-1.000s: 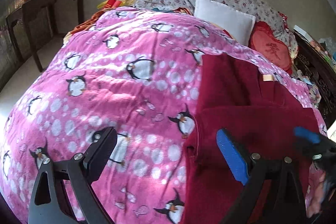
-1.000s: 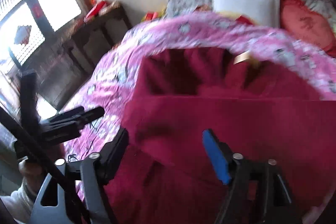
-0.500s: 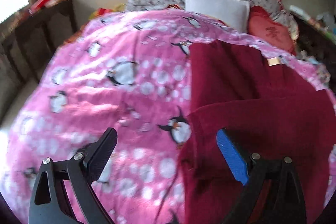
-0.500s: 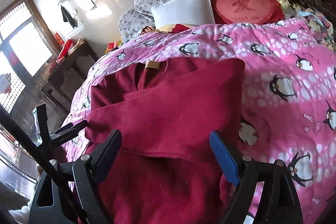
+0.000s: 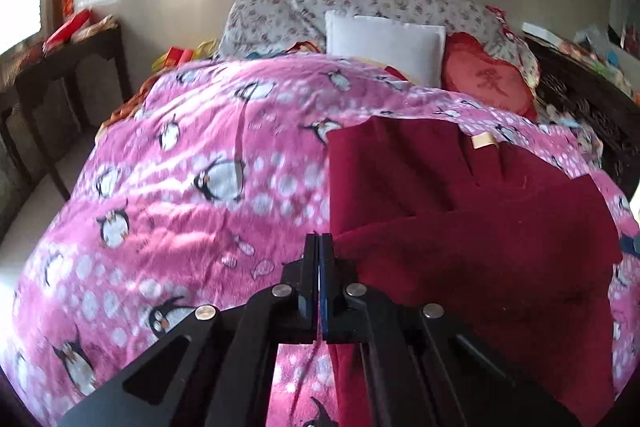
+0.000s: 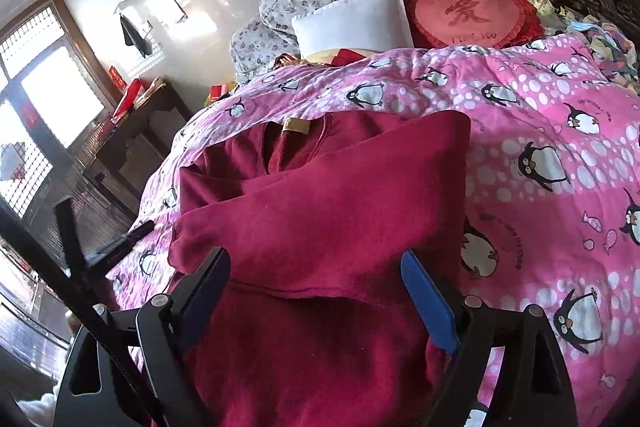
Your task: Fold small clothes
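Quick status: dark red sweater point(image 6: 320, 195) is lying on the pink penguin blanket point(image 5: 192, 195), collar end w/ the tan neck label point(image 6: 297, 125) pointing toward the white pillow point(image 6: 356, 21) and the red heart cushion point(image 6: 472, 13) at the head of the bed. One sleeve looks already folded across the body of the sweater, running side to side, so I'd say the first fold is done.

Left gripper point(image 5: 319, 247) is clenched, jaws pressed flat together right at the sweater's left edge, just beside where the folded sleeve ends. Can't tell for sure if there's fabric pinched in there or just air, the pads hide it. Right gripper point(image 6: 316, 283) is spread wide, released, hovering over the sweater's lower half w/ the folded sleeve between its fingers, not clamping anything afaict.

What's left imo: other sleeve isn't clearly visible so prob still needs tucking in, then bring the bottom hem up toward the collar. Roughly a third in, maybe less. Sweater looks thick and floppy so edges will prob slump on that squishy blanket.
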